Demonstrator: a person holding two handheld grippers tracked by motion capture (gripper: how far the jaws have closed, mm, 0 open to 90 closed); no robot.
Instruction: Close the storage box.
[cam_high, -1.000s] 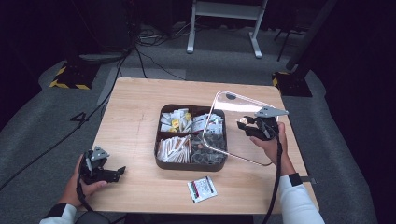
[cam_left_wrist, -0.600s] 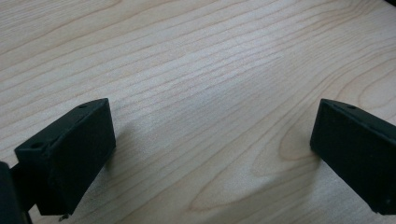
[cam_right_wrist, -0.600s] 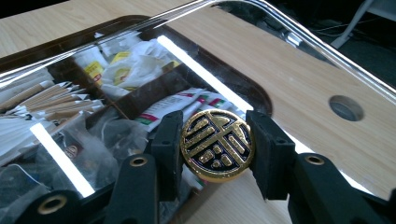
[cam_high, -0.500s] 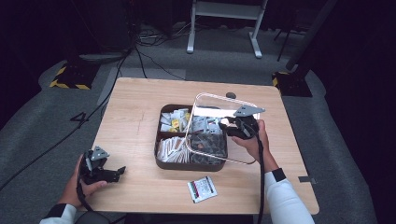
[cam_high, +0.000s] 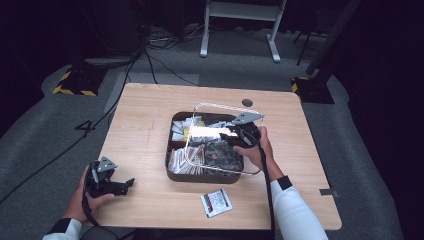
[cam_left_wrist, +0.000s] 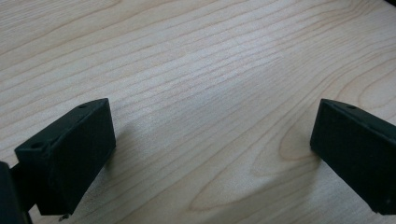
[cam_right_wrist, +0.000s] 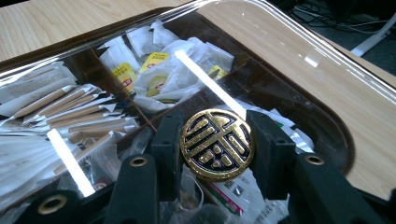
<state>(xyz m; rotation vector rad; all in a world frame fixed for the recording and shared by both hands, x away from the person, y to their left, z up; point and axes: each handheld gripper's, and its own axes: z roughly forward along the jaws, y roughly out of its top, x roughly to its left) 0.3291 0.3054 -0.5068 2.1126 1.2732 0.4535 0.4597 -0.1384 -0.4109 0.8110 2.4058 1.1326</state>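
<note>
The right tongs pinch the round gold knob of a clear lid — one jaw on each side of it — and hold the lid just above the dark compartment box at the middle of the tabletop, roughly over the sachets inside. The left tongs rest spread on bare wood near the front left corner. A loose packet lies in front of the box.

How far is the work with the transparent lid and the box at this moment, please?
Done: the right tool is clamped on the lid's gold knob. In hand: the clear lid hangs tilted over the dark box of packets. Left: seating it flat. One packet lies outside; the left tool rests open.
</note>
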